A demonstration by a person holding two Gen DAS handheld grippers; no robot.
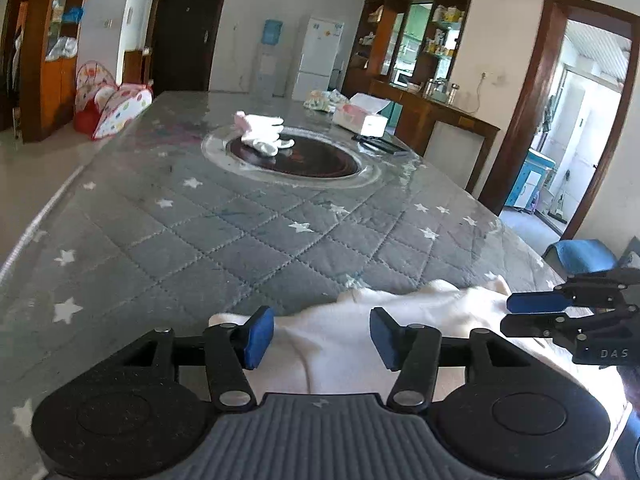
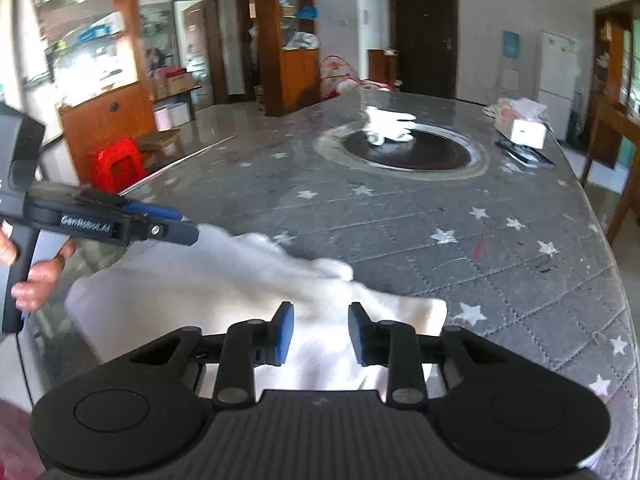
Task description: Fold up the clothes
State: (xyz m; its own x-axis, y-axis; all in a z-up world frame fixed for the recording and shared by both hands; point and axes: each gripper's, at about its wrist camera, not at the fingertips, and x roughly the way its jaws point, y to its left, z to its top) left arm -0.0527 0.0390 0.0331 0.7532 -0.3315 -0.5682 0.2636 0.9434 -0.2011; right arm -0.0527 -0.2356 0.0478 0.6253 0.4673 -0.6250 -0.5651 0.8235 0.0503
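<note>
Quilted table [image 1: 224, 240] bears white garment [image 1: 344, 344]; left gripper [image 1: 322, 336] and right gripper [image 2: 321, 334] gape, unclamped.

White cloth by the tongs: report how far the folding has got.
Done: a small white bundle already lies on the round plate. In hand: the white cloth lies rumpled at the table's near edge, both tongs open over it, left, right. Left: grip it, spread it, fold it.

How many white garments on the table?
2. One white garment lies at the near edge under both claws; a smaller white bundle sits on the round centre plate. Others may be hidden.
</note>
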